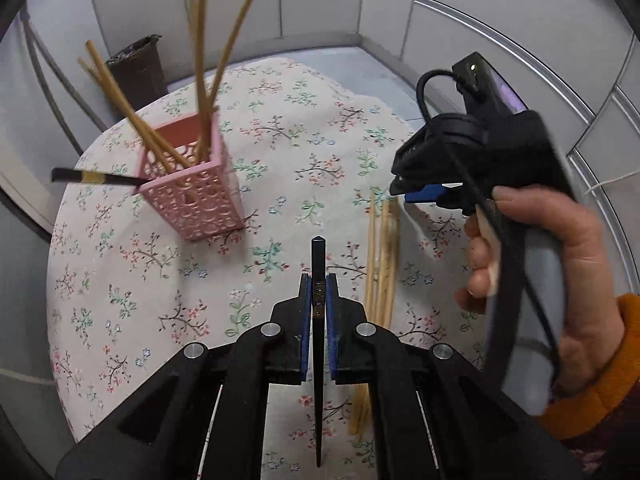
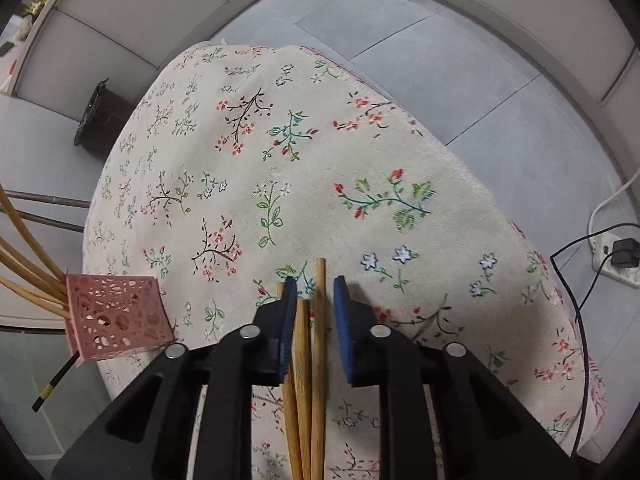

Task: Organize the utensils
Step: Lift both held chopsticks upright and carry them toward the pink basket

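A: Why is the left gripper (image 1: 319,300) carrying that slim black lacquered chopstick (image 1: 318,344) by its middle?

B: Its blue pads are pressed together on the stick, which runs straight along the fingers with its end poking out ahead. I judge a mid-shaft grip keeps it from swinging on the way to the pink perforated plastic basket (image 1: 192,192), which stands upright on the round table with the floral cloth (image 1: 280,152), off to the upper left in that view

A: The basket already has things in it?

B: Yes, several pale bamboo chopsticks (image 1: 200,64) lean out of its top at different angles, and 1 dark chopstick with a gold band (image 1: 92,177) sticks out sideways near the rim. So sorting looks well under way

A: And the right gripper (image 2: 315,308)?

B: It points down over the loose bundle of bamboo chopsticks lying flat on the cloth (image 2: 306,360). Its fingers stand a little apart around 2 or 3 of them; the left pad (image 2: 289,312) sits against 1 stick, while a clear gap shows beside the right pad, so nothing is clamped

A: Why straddle them like that?

B: Probably to gather several parallel sticks at once
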`<state>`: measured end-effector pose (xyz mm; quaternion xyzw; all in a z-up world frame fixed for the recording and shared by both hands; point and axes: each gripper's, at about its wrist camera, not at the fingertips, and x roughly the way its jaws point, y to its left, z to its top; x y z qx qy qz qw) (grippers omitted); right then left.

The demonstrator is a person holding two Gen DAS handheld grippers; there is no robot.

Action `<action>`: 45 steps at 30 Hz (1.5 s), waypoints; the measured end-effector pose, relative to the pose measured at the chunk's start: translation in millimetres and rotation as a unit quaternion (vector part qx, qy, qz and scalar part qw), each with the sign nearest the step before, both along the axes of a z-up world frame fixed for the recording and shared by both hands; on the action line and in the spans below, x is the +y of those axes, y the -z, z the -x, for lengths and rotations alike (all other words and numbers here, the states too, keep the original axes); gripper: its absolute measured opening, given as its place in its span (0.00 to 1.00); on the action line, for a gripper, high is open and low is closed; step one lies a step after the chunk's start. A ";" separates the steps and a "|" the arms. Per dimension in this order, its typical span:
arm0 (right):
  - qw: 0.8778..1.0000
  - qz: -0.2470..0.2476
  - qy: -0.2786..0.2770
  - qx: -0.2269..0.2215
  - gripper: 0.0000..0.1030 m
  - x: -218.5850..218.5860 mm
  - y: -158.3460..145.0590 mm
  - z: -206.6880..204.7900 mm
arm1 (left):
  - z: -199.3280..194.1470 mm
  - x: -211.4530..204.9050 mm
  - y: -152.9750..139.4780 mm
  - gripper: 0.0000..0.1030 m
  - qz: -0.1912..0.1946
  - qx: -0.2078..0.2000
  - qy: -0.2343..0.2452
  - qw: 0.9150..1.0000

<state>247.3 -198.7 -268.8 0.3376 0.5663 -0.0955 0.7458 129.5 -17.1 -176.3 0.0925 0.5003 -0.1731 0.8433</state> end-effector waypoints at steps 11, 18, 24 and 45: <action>0.997 0.072 -0.018 0.000 0.05 14.3 6.6 -10.9 | 0.5 11.3 -7.1 0.06 0.010 -0.005 -0.007 1.000; 0.996 0.017 -0.040 -0.074 0.04 10.1 -15.2 9.9 | 7.6 23.2 -24.7 0.06 0.027 -0.019 -0.012 0.999; 0.984 0.011 -0.078 -0.158 0.05 13.0 -76.4 59.5 | 19.2 38.4 -50.9 0.06 0.052 -0.041 -0.021 0.998; 0.940 0.024 -0.125 -0.317 0.05 25.7 -198.6 150.7 | 55.6 66.7 -106.6 0.06 0.089 -0.108 -0.059 0.988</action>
